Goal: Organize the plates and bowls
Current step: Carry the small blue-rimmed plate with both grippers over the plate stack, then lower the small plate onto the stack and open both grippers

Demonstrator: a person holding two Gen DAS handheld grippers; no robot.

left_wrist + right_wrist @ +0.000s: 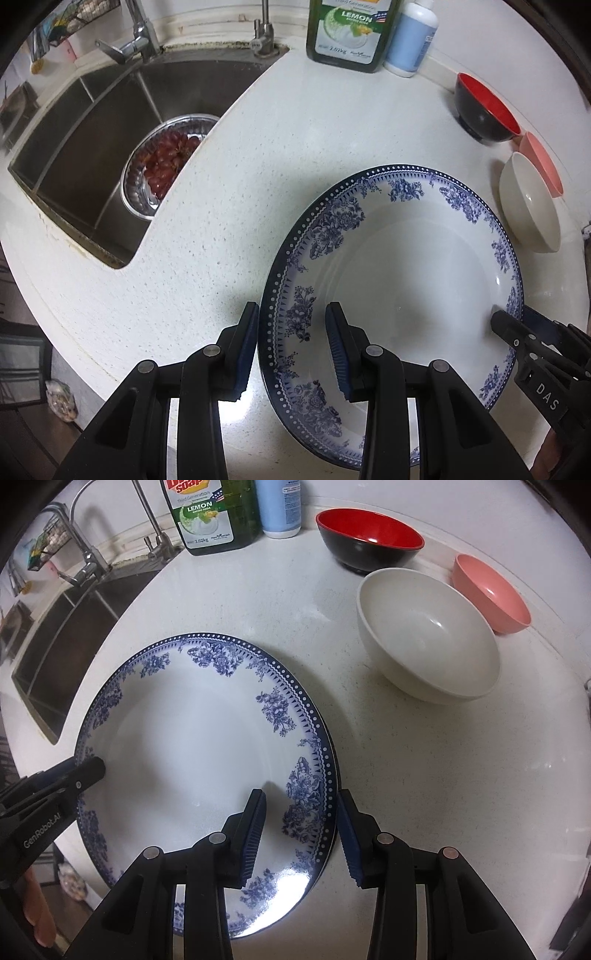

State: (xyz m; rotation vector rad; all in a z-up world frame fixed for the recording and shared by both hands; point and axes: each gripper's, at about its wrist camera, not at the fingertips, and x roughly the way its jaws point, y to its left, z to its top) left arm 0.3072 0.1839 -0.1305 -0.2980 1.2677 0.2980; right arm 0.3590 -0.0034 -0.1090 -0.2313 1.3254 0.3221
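A white plate with a blue floral rim (406,266) (184,731) lies flat on the white counter. My left gripper (291,332) is open and straddles the plate's left rim, one finger outside it and one over the plate. On the opposite side my right gripper (301,823) is open too, its fingers either side of the right rim. Each gripper shows in the other's view: the right gripper (517,332), the left gripper (85,771). Behind the plate stand a cream bowl (428,638) (532,203), a pink bowl (491,594) (543,162) and a red-and-black bowl (369,539) (484,107).
A steel sink (74,129) lies to the left, holding a metal bowl of red grapes (162,166), with a faucet (136,37) behind. A green dish soap bottle (351,33) and a pale blue bottle (413,40) stand at the back wall. The counter's front edge runs close below the plate.
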